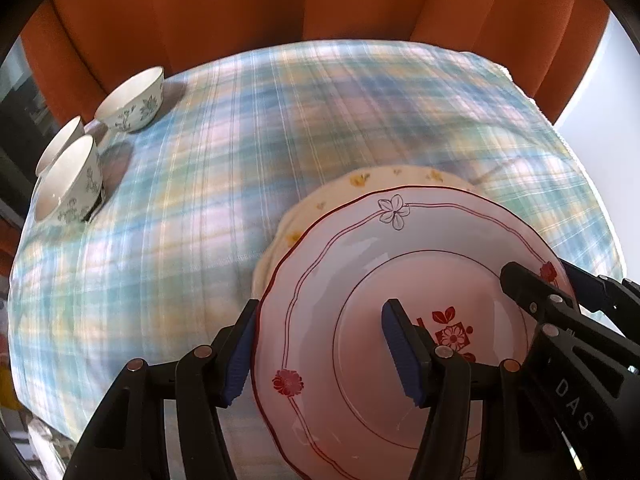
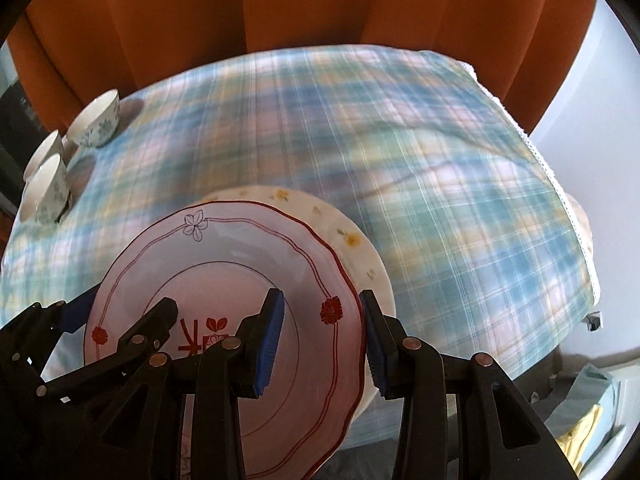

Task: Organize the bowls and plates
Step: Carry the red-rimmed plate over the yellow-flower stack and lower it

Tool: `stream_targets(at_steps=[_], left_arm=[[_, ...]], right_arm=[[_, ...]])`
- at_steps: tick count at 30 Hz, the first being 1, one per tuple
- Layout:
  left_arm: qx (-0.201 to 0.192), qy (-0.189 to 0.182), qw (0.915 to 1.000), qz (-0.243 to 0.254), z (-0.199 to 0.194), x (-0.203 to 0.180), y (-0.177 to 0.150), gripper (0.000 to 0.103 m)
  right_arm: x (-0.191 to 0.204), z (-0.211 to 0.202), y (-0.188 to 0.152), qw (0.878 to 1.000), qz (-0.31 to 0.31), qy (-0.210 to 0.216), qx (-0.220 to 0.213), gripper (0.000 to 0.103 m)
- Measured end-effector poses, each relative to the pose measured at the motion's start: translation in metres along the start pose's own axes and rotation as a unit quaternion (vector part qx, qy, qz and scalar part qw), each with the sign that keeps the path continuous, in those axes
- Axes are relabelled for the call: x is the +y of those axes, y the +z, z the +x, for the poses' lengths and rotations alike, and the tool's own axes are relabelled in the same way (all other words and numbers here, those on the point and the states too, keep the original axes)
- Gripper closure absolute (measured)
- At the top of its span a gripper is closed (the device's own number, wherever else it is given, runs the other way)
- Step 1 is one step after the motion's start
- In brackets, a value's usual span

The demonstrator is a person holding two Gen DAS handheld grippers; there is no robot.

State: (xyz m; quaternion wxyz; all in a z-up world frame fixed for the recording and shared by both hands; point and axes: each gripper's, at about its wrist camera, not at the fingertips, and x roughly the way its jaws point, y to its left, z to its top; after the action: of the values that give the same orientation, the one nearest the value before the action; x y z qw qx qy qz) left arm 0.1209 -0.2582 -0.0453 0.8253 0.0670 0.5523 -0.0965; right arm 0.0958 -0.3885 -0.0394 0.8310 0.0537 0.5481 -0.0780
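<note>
A white plate with red flowers and a red rim [image 1: 352, 280] [image 2: 224, 264] is held from both sides. My left gripper [image 1: 320, 356] is shut on its left rim, one finger outside the edge and one over the plate's face. My right gripper [image 2: 322, 340] is shut on the right rim the same way. Each gripper shows in the other's view: the right gripper [image 1: 540, 292] and the left gripper [image 2: 120, 320]. A cream plate with yellow flowers [image 1: 384, 178] [image 2: 352, 240] lies just beneath; I cannot tell whether they touch. Three white bowls with green flowers [image 1: 132, 104] [image 2: 96, 124] stand at the table's far left.
The table wears a blue, green and pink plaid cloth [image 1: 280, 128] [image 2: 440, 160], blurred by motion. An orange curtain [image 1: 320, 4] hangs close behind it. A white wall [image 2: 592, 80] is at the right, and cloth or bags [image 2: 588, 412] lie on the floor at the lower right.
</note>
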Motion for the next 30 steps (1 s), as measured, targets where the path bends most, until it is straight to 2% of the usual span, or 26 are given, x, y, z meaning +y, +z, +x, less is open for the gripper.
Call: stream_targets(at_steps=[13,18,26,30], left_arm=[[-0.010,0.064,0.9974,-0.033,0.009,-0.022,-0.007,0.042],[-0.012,0.093,0.9951,-0.030,0.013,-0.031,-0.009,0.041],[-0.017,0.115,0.9924,-0.041,0.016,-0.039,-0.009,0.041],[-0.017,0.123,0.9915,-0.039,0.018,-0.044,-0.008,0.042]], right_arm=[[-0.021,0.027,0.001,0.998,-0.045,0.043,0.018,0.060],[-0.020,0.028,0.004,0.997,-0.063,0.053,0.008,0.062],[-0.024,0.029,0.006,0.995,-0.078,0.060,-0.002,0.062],[-0.030,0.028,0.006,0.995,-0.076,0.063,-0.002,0.071]])
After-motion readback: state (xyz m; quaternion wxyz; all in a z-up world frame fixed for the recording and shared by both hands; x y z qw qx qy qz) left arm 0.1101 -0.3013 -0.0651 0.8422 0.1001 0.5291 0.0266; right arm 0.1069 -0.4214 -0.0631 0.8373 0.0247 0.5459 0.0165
